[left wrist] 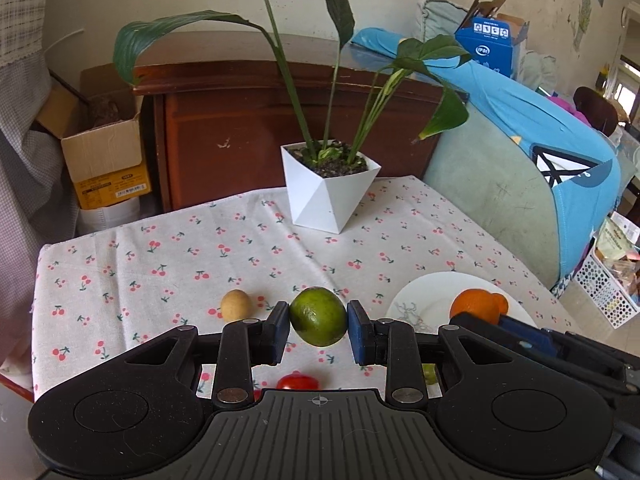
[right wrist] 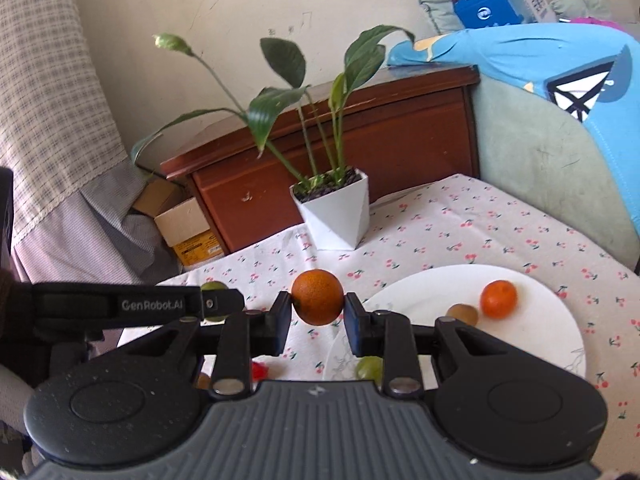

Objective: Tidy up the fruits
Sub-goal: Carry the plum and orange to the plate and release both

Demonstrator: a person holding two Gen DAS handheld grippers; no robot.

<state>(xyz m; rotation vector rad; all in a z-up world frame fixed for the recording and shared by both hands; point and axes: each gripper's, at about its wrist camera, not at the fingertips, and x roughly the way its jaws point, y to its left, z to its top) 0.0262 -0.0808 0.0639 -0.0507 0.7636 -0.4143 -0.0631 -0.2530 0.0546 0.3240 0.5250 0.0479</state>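
Left gripper [left wrist: 319, 326]: jaws pinching a lime [left wrist: 318, 316], round, glossy green with a yellower underside, held clear above the cloth [left wrist: 160, 248]. Right gripper [right wrist: 319, 314]: jaws pinching an orange [right wrist: 317, 297], small, round, dimpled skin, deep orange, held above the cloth just left of the plate [right wrist: 552, 320]. Plate: white, round, faint grey drawing near its rim, standing at the right of the table; on it, in the right wrist view, a second orange fruit [right wrist: 498, 298] and, just beside it, a small brown fruit [right wrist: 462, 314]. Green grape [right wrist: 369, 367]: pale, round, at the plate's near edge, partly hidden by the right gripper. Tan fruit [left wrist: 237, 305]: small, egg-shaped, matt, on the cloth left of the lime. Red fruit [left wrist: 298, 382]: glossy, on the cloth below the left gripper, mostly hidden. Cloth: white with a red cherry print, covering the table. Pot [left wrist: 330, 188]: white, faceted, holding a long-leaved green plant, at the back of the table. Writing: "GenRobot.AI" in pale letters on the black side of the left gripper as seen in the right wrist view; blue box [left wrist: 490, 36] on the cushions behind carries white icons and print too small to read; yellow label on a carton [left wrist: 106, 160] at left, unreadable
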